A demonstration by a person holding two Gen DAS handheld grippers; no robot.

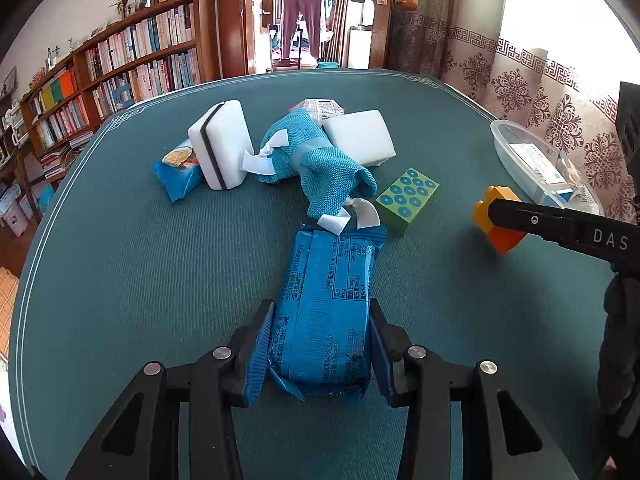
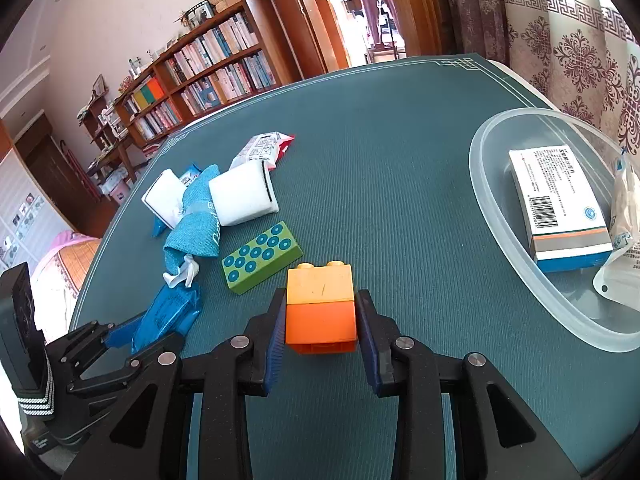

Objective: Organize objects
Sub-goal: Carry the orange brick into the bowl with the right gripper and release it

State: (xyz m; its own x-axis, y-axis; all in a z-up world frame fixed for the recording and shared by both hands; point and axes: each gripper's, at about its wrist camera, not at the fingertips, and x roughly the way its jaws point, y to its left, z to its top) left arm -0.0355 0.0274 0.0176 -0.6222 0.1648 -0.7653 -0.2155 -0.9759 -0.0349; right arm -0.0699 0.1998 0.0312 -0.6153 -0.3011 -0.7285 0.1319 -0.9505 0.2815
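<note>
My left gripper (image 1: 320,344) is shut on a blue snack packet (image 1: 328,308) that lies lengthwise between its jaws on the green table mat (image 1: 140,280). My right gripper (image 2: 320,328) is shut on an orange-and-yellow toy block (image 2: 320,308), held just above the mat; the block also shows in the left wrist view (image 1: 494,220). A clear plastic tub (image 2: 520,264) at the right holds a medicine box (image 2: 560,208) and a clear bag (image 2: 624,208).
A pile sits mid-table: a green dotted block (image 1: 406,200), a teal cloth pouch (image 1: 316,160), two white sponges (image 1: 218,144) (image 1: 360,136), another blue snack packet (image 1: 178,172) and a red-white packet (image 2: 264,148). Bookshelves stand beyond the table's left edge, curtains at the right.
</note>
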